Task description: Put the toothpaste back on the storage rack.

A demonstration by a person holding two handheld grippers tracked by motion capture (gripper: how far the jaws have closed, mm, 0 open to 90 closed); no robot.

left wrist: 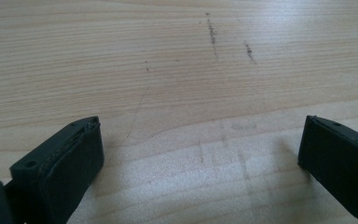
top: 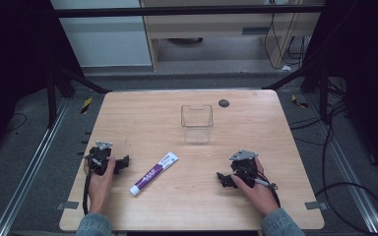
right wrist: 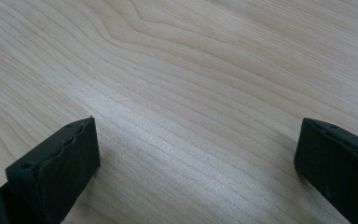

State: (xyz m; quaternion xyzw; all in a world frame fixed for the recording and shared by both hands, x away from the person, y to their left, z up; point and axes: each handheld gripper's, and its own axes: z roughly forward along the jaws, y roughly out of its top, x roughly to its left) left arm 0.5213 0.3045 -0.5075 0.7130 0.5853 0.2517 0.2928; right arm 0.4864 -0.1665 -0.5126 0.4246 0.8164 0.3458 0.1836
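A white and purple toothpaste tube point(top: 154, 173) lies flat on the wooden table point(top: 142, 118), its cap end toward the near left. A clear plastic box point(top: 196, 123) stands upright behind it, with nothing inside. My left gripper point(top: 123, 163) rests on the table just left of the tube, open. In the left gripper view its jaws stand wide apart over bare wood, the left gripper point(left wrist: 200, 144) holding nothing. My right gripper point(top: 222, 179) rests at the near right, well apart from the tube. The right gripper point(right wrist: 196, 144) is open over bare wood too.
A small dark round disc point(top: 223, 103) lies near the table's far edge, behind the box. Cables trail from both grippers toward the near edge. Metal rails and floor cables run beside the table.
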